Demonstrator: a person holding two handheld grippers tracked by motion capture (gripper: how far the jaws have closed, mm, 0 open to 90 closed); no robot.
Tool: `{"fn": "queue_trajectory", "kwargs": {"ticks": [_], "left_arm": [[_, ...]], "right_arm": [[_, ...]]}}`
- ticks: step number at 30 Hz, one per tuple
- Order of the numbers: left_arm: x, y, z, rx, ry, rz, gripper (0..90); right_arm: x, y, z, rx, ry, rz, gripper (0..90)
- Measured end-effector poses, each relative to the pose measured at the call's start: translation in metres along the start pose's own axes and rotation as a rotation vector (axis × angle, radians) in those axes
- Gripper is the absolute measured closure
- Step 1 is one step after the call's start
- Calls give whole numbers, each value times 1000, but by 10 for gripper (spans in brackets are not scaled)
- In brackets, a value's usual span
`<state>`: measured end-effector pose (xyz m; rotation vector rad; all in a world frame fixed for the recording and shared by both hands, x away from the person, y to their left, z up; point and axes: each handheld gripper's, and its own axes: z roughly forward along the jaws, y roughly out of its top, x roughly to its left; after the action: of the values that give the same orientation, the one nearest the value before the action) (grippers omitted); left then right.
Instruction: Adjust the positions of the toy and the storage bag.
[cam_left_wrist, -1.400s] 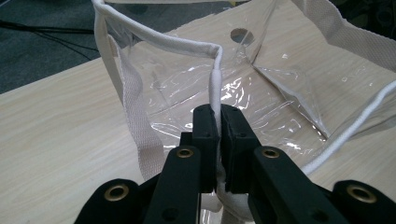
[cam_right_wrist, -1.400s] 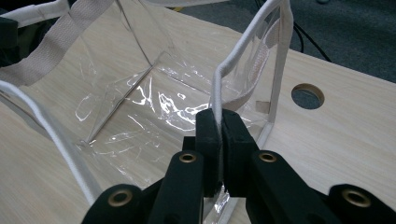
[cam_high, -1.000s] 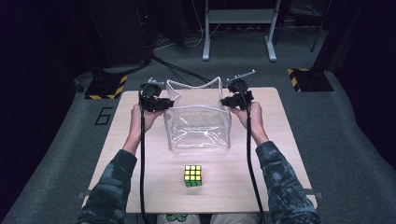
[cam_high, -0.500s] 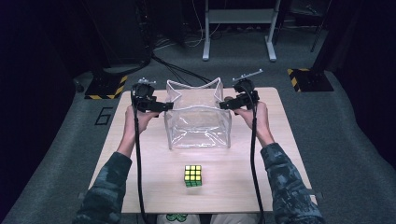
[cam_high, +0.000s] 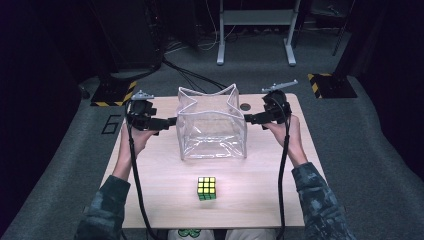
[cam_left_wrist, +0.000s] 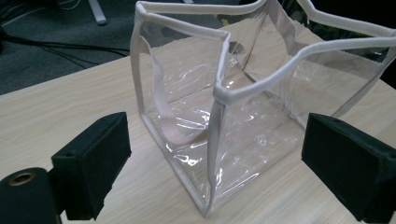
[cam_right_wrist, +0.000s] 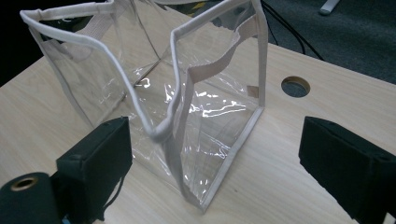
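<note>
Both grippers released, jaws just opened, empty: left gripper (cam_high: 169, 121) and right gripper (cam_high: 251, 119) flank clear bag (cam_high: 212, 125); cube (cam_high: 206, 188) nearer person, midway between the 2.

From my seat I can read one mark: a large outlined "6" (cam_high: 111, 124) on the grey floor (cam_high: 65, 165) just left of the table (cam_high: 260, 200). The clear bag (cam_high: 212, 125) carries no print I can make out (nor does the cube (cam_high: 206, 188)).
</note>
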<state>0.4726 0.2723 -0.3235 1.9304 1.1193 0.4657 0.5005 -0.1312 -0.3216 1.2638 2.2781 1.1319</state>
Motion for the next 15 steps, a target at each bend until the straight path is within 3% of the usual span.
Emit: {"fn": "queue_trajectory", "kwargs": {"ticks": [3, 7, 15], "left_arm": [[1, -12, -6, -1, -2, 10, 73], [7, -33, -12, -8, 8, -6, 71], [12, -78, -11, 14, 25, -26, 53]], "right_arm": [[1, -8, -5, 0, 10, -5, 75], [5, -22, -10, -1, 9, -23, 71], [11, -56, -18, -14, 8, -29, 64]]}}
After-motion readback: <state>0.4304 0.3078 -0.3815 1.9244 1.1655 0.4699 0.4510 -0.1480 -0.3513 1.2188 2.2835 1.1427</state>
